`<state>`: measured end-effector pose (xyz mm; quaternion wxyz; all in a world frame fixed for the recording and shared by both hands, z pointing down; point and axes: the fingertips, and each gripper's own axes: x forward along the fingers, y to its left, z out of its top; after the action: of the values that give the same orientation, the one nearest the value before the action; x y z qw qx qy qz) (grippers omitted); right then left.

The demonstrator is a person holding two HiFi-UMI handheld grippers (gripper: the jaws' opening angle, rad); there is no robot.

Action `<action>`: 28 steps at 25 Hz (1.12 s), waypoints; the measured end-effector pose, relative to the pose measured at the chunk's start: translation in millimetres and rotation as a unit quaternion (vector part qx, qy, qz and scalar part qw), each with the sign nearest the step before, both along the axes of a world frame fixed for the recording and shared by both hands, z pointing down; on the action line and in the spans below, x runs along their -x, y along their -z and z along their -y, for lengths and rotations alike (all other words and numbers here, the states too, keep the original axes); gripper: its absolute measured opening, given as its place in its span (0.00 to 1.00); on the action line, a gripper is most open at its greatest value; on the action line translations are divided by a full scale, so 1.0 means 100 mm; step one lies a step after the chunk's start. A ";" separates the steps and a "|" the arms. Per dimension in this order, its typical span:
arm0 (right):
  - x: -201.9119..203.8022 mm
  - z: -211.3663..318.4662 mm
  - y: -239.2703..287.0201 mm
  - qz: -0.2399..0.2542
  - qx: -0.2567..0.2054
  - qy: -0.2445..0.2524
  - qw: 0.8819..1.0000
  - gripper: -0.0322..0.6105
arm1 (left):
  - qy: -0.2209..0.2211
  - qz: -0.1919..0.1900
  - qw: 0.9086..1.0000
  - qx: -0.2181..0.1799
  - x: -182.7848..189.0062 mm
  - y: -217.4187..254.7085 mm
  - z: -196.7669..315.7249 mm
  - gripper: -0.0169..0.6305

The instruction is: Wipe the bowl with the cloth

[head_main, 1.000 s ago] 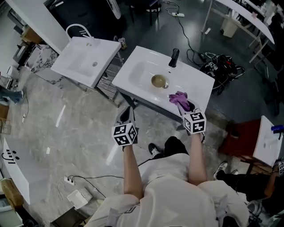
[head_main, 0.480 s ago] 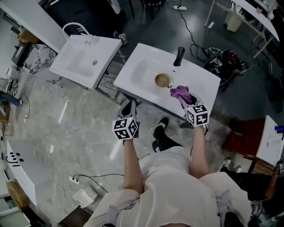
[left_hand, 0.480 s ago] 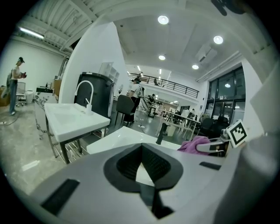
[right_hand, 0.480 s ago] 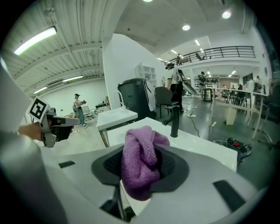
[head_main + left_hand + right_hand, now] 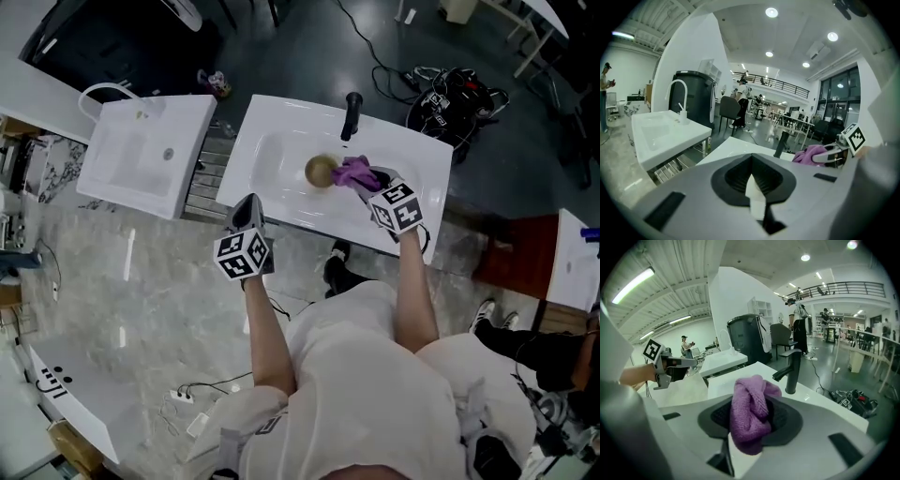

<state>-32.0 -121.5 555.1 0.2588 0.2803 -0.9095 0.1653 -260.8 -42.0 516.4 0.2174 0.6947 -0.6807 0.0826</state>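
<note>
A small brownish bowl [image 5: 318, 171] sits in the basin of the white sink [image 5: 272, 155], just in front of the black tap [image 5: 352, 114]. My right gripper [image 5: 368, 181] is shut on a bunched purple cloth [image 5: 353, 172], which reaches the bowl's right rim. In the right gripper view the cloth [image 5: 750, 411] fills the jaws and hides the bowl. My left gripper [image 5: 248, 211] hovers at the sink's front left edge, shut with nothing in it. In the left gripper view the cloth [image 5: 810, 153] shows at the right.
A second white sink [image 5: 141, 155] stands to the left, with a metal rack between the two. Cables and a dark bag [image 5: 455, 94] lie on the floor behind the tap. A red stool [image 5: 511, 258] stands to the right.
My right gripper has carried the cloth left from the sink's right side to the bowl's rim. The left gripper has come up to the sink's front edge.
</note>
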 end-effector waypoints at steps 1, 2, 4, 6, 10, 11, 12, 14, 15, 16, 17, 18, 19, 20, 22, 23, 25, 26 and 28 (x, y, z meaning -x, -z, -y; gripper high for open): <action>0.02 0.05 -0.01 -0.001 0.001 0.004 1.000 0.26 | -0.007 0.004 1.000 0.004 0.00 -0.01 0.10 0.04; 0.03 0.11 0.00 -0.002 0.001 0.007 1.000 0.26 | -0.013 0.007 1.000 0.007 0.00 -0.01 0.19 0.04; 0.07 0.21 0.02 0.006 0.002 0.014 1.000 0.26 | -0.021 0.013 1.000 0.009 0.00 0.01 0.36 0.04; 0.10 0.28 0.03 0.025 0.005 0.018 1.000 0.26 | -0.031 0.021 0.999 0.012 -0.02 0.04 0.51 0.04; 0.14 0.31 -0.01 0.039 0.015 0.021 0.999 0.26 | -0.055 0.042 0.997 0.025 -0.07 -0.01 0.75 0.04; 0.14 0.29 -0.03 0.035 0.015 0.026 0.999 0.26 | -0.053 0.048 0.997 0.027 -0.06 -0.03 0.78 0.04; 0.14 0.26 -0.05 0.029 0.014 0.031 0.999 0.26 | -0.048 0.056 0.997 0.026 -0.05 -0.06 0.80 0.04; 0.10 0.25 -0.10 0.015 0.011 0.038 0.999 0.26 | -0.045 0.064 0.997 0.027 -0.06 -0.12 0.84 0.04; 0.08 0.26 -0.12 0.008 0.010 0.038 0.999 0.26 | -0.052 0.061 0.996 0.032 -0.10 -0.17 0.87 0.04; 0.05 0.26 -0.15 0.003 0.011 0.036 0.999 0.26 | -0.062 0.057 0.996 0.039 -0.13 -0.22 0.90 0.04; 0.03 0.27 -0.17 -0.001 0.012 0.031 0.999 0.26 | -0.072 0.052 0.995 0.045 -0.17 -0.28 0.93 0.04; 0.00 0.27 -0.20 -0.005 0.014 0.024 1.000 0.26 | -0.082 0.048 0.994 0.050 -0.20 -0.34 0.97 0.04; -0.03 0.28 -0.23 -0.008 0.017 0.015 1.000 0.26 | -0.092 0.047 0.993 0.053 -0.23 -0.42 1.02 0.04; -0.05 0.28 -0.26 -0.010 0.020 0.006 1.000 0.26 | -0.105 0.051 0.991 0.058 -0.26 -0.50 1.07 0.04; -0.06 0.26 -0.29 -0.012 0.027 -0.003 1.000 0.26 | -0.145 0.065 0.984 0.082 -0.34 -0.71 1.16 0.04; -0.05 0.23 -0.30 -0.013 0.029 -0.003 0.999 0.26 | -0.165 0.068 0.979 0.095 -0.38 -0.81 1.20 0.04; -0.04 0.20 -0.32 -0.017 0.030 -0.005 0.999 0.26 | -0.199 0.066 0.971 0.115 -0.44 -0.95 1.30 0.04; -0.05 0.20 -0.33 -0.020 0.029 -0.010 0.999 0.26 | -0.214 0.070 0.966 0.123 -0.46 -1.01 1.35 0.04; -0.09 0.22 -0.35 -0.026 0.027 -0.026 0.999 0.26 | -0.247 0.086 0.955 0.141 -0.50 -1.15 1.43 0.04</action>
<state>-22.9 -143.9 590.4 0.2858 0.3007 -0.8900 0.1891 -210.6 -184.8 631.1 0.2263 0.7935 -0.4858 0.2884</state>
